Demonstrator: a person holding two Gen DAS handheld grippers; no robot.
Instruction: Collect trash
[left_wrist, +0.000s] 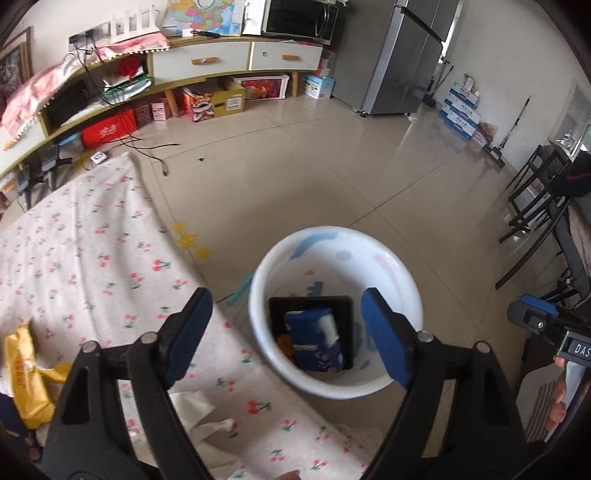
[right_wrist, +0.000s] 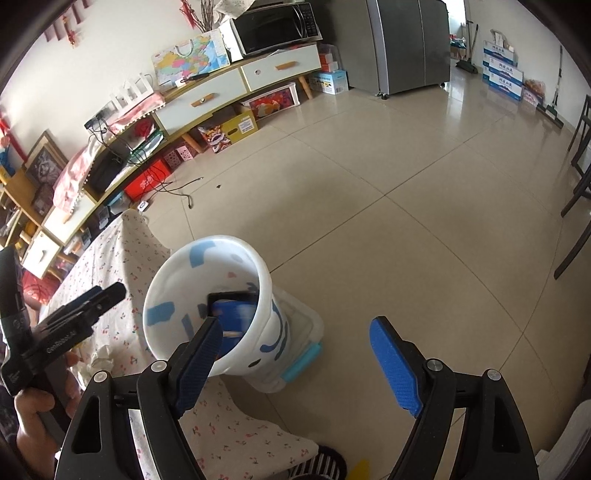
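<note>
Two items, a blue packet (left_wrist: 316, 341) and a black tray (left_wrist: 347, 314), already lie in the white bin (left_wrist: 413, 295), placed beside the tabletop (left_wrist: 92, 258) for short drops. Left gripper (left_wrist: 291, 336) hovers above, fingers wide, empty. Right gripper (right_wrist: 295, 365) likewise wide. Yellow wrapper (left_wrist: 27, 376) and tissue (left_wrist: 192, 406) remain on the tabletop.

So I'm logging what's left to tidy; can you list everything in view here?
Bin: one, white with blue marks, on the floor beside the table.
Tray: one, black, inside the bin.
Packet: one, blue, inside the bin, on the tray.
Wrapper: one, yellow, on the tablecloth at left.
Tissues: white, crumpled, on the tablecloth.
Tablecloth: one, white with cherries.
Container: one, clear, under the bin.
Left gripper: fingers open above the bin.
Right gripper: fingers open, empty, near the bin.
</note>
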